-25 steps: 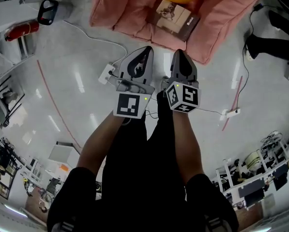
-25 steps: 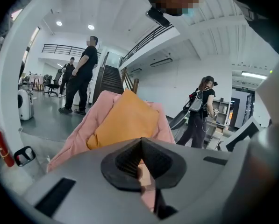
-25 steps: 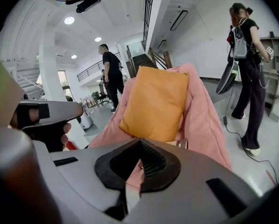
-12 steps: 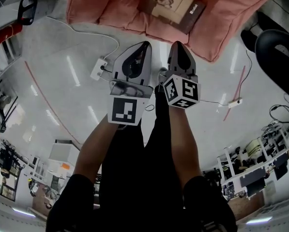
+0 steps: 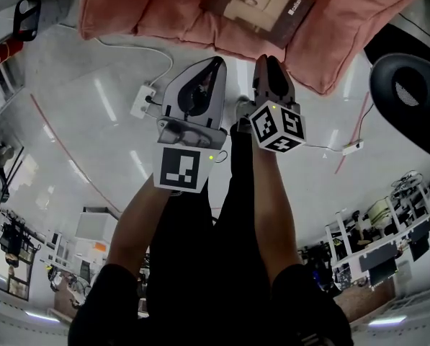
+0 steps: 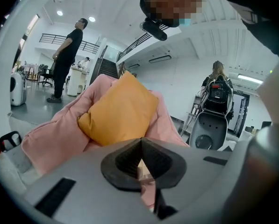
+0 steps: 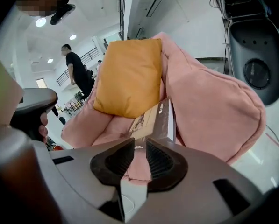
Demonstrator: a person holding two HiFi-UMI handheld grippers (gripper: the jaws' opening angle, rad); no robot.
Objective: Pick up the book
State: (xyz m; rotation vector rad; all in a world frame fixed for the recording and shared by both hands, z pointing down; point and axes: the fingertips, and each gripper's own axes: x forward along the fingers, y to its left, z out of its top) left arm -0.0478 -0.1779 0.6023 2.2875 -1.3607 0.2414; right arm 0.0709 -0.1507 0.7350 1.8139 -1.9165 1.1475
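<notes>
The book, brown with a pale cover picture, lies flat on a pink floor cushion at the top of the head view. In the right gripper view the book is straight ahead, just beyond the jaws, below an orange pillow. My right gripper points at the cushion's near edge, short of the book. Its jaws have just been opening, and they stand a little apart with nothing between them. My left gripper is beside it on the left, shut and empty, facing the cushion.
A white power strip and its cable lie on the shiny floor left of the grippers. A black round seat stands at the right beside the cushion. A second strip lies further right. A person stands far behind the cushion.
Both grippers have sunk towards the cushion, and the book now sits nearer and larger at the top of the head view. The right jaws have parted slightly.
</notes>
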